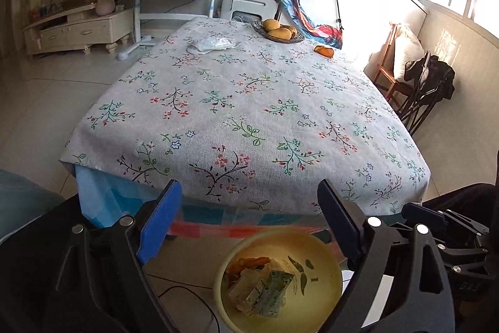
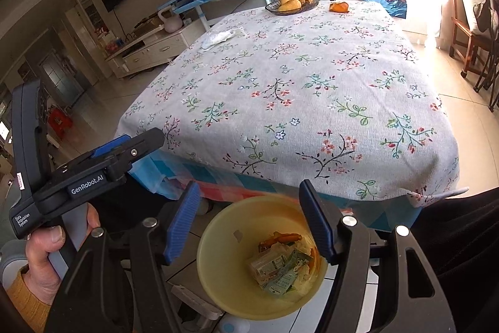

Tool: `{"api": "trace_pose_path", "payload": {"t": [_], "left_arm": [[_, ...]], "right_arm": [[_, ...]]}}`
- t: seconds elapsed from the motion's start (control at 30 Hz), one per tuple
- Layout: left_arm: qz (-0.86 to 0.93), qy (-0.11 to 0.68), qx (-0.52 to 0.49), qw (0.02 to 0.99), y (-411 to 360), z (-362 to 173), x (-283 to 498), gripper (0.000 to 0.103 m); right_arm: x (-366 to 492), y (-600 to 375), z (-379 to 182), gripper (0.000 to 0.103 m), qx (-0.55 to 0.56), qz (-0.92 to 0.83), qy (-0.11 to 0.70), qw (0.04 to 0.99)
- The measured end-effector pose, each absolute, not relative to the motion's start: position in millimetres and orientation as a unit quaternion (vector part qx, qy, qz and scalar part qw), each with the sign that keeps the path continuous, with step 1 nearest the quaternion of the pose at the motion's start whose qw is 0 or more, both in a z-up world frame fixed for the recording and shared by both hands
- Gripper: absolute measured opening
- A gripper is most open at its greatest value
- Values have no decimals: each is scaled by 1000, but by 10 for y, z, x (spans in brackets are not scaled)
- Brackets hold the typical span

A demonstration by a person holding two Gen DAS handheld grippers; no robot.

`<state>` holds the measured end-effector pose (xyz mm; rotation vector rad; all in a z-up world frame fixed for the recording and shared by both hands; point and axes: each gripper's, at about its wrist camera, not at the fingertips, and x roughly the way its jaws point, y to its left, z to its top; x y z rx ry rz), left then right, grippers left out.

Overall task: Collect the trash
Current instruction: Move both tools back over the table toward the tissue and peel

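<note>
Yellow bin (image 2: 224,264) on floor below table's near edge, holding green-printed wrappers (image 2: 280,269), crumpled paper, orange peel scrap (image 2: 285,237); piece count unclear in heap. One white crumpled wrapper (image 1: 213,45) on flowered tablecloth (image 1: 249,114) near far left edge. One orange peel (image 1: 324,51) near far right corner, beside one fruit basket (image 1: 277,31). Left gripper (image 1: 249,223) jaws spread wide, empty, above bin. Right gripper (image 2: 249,223) jaws apart, nothing between, above bin.
</note>
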<state>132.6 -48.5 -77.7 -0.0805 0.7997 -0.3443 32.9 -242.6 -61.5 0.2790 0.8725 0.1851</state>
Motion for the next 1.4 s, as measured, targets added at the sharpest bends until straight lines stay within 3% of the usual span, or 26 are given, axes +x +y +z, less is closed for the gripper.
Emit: {"api": "trace_pose_path", "payload": {"t": [0.23, 0.5, 0.97, 1.4], "left_arm": [[-163, 360, -37, 918, -467, -466, 1661, 96], [-131, 356, 5, 925, -459, -289, 2429, 96], [-155, 377, 51, 912, -733, -536, 3627, 96], [-148, 413, 71, 896, -828, -814, 4377, 96]], "right_arm": [[685, -2673, -428, 68, 134, 81, 408, 899], [1474, -3010, -259, 68, 115, 64, 400, 907], [2940, -3744, -476, 68, 110, -2, 411, 905], [3752, -4017, -637, 67, 91, -16, 418, 904]]}}
